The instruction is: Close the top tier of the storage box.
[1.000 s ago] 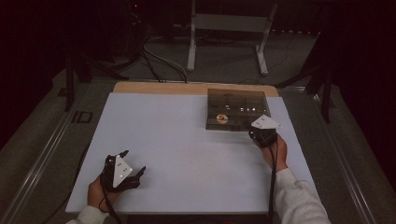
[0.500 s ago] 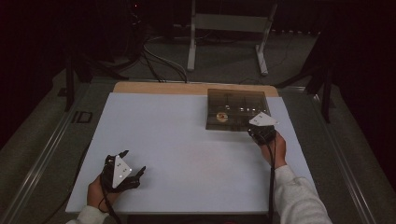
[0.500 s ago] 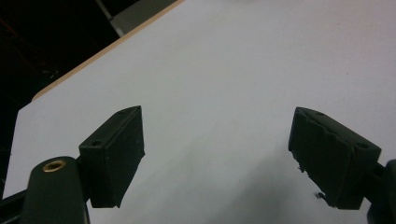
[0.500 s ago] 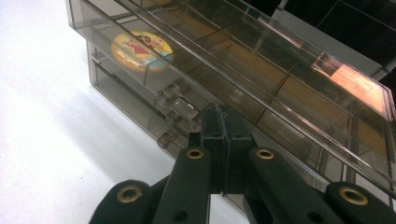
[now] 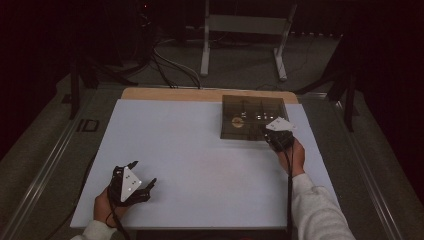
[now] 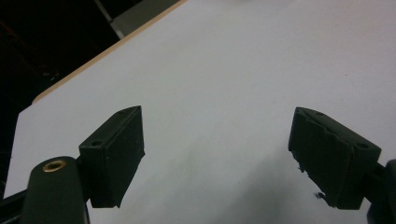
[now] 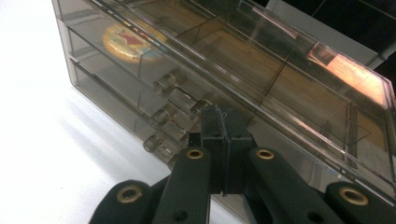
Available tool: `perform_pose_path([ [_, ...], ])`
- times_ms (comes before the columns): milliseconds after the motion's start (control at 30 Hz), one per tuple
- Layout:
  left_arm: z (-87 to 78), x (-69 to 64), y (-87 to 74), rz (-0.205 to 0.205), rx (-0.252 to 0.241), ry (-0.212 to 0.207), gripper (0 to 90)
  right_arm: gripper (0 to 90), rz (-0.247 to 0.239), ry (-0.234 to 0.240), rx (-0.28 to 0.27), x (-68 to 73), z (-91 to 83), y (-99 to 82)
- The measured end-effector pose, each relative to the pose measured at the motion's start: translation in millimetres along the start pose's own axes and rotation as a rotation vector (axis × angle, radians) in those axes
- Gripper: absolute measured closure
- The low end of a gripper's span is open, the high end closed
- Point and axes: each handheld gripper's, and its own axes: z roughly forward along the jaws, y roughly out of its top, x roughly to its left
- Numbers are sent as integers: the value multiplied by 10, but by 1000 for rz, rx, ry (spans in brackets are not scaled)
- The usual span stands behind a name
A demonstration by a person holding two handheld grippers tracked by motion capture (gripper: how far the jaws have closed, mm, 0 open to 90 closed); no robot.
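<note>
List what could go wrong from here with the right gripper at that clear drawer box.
1. The right gripper has its jaws shut together at the drawer box's front, beside the clear knobs; whether it grips one is unclear, so a pull may slip.
2. The left gripper is open, far from the box, so nothing steadies it; the box may slide on the smooth white table.
</note>
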Motion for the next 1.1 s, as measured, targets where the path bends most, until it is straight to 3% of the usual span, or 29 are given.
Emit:
perform_pose_path([
  [200, -1, 0, 4, -1, -4, 2, 199, 900, 30, 3, -3, -9, 16, 4],
  [800, 9, -9, 12, 8, 1, -3, 199, 900, -11, -21, 9, 17, 19, 19],
  [1100, 0, -16, 16, 9, 2, 1, 199, 871, 7, -7, -9, 2, -35, 1],
])
